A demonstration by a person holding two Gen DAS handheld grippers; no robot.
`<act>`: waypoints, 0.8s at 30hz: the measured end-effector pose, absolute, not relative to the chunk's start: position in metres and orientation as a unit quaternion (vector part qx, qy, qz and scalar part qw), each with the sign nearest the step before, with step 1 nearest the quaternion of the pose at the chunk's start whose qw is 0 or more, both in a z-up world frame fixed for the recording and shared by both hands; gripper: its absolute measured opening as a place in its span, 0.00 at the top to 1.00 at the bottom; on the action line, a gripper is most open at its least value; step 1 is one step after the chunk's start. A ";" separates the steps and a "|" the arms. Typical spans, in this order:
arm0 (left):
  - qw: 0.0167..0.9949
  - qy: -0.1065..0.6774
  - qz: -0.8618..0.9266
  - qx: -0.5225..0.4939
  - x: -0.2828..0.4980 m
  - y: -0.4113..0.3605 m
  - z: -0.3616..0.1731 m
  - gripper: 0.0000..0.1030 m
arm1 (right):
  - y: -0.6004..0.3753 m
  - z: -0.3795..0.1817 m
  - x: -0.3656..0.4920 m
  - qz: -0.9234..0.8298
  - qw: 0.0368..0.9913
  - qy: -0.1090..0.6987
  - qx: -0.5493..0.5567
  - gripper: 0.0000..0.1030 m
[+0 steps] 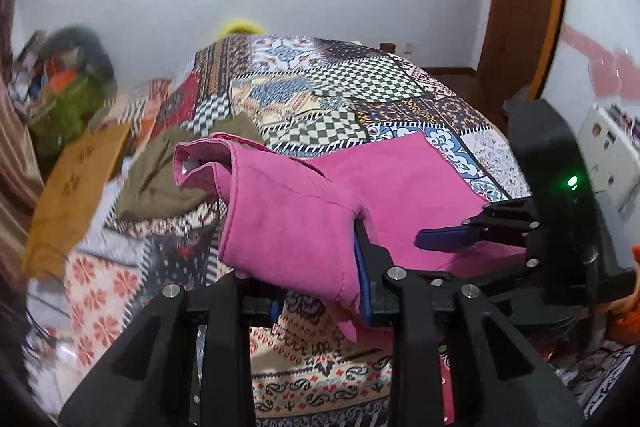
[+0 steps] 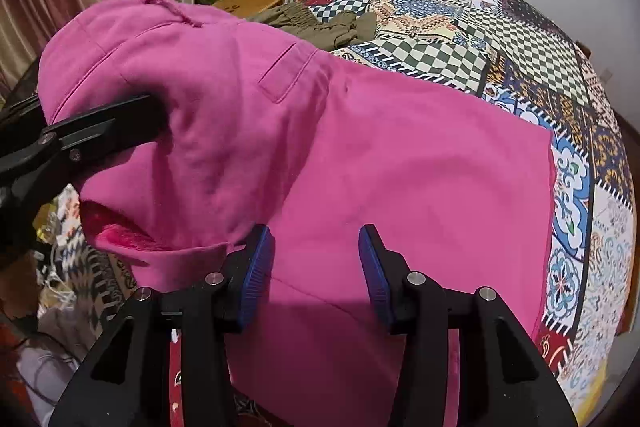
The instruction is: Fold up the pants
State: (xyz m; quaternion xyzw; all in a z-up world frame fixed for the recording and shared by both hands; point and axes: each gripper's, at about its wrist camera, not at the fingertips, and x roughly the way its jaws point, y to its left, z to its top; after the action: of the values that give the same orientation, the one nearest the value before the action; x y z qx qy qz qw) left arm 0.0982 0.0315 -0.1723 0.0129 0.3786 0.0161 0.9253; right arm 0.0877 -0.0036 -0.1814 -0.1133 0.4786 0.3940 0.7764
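Observation:
The pink pants (image 2: 360,155) lie on the patchwork bedspread (image 2: 520,39), with one end lifted. My left gripper (image 1: 320,291) is shut on the pink pants (image 1: 288,219), holding a folded end raised above the bed; cloth drapes over its left finger and hides it. It also shows in the right wrist view (image 2: 132,119) as a black arm pushed into the raised cloth at the left. My right gripper (image 2: 316,275) is open, its blue pads either side of flat pink cloth, gripping nothing. It appears in the left wrist view (image 1: 448,239) at the right, over the pants.
An olive-green garment (image 1: 160,179) lies on the bed beyond the pants; it also shows in the right wrist view (image 2: 320,23). A brown cardboard piece (image 1: 76,187) and a cluttered pile (image 1: 68,87) sit at the left. A wooden door frame (image 1: 520,7) stands at the right.

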 end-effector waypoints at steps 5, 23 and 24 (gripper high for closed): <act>0.924 0.381 0.004 0.048 0.106 0.015 -0.167 0.72 | -0.040 -0.170 0.087 0.373 0.798 0.467 -0.082 0.59; 0.903 0.412 -0.082 0.093 0.135 -0.052 -0.163 0.72 | -0.135 -0.189 0.085 0.299 0.822 0.485 -0.020 0.59; 0.901 0.415 -0.086 0.092 0.137 -0.054 -0.164 0.72 | -0.136 -0.189 0.085 0.298 0.822 0.484 -0.017 0.59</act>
State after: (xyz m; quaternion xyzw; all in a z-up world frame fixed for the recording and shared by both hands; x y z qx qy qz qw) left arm 0.1366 -0.0541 -0.1645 0.0922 0.4153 -0.0858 0.9009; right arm 0.0850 -0.1362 -0.1890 -0.0173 0.4843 0.2985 0.8222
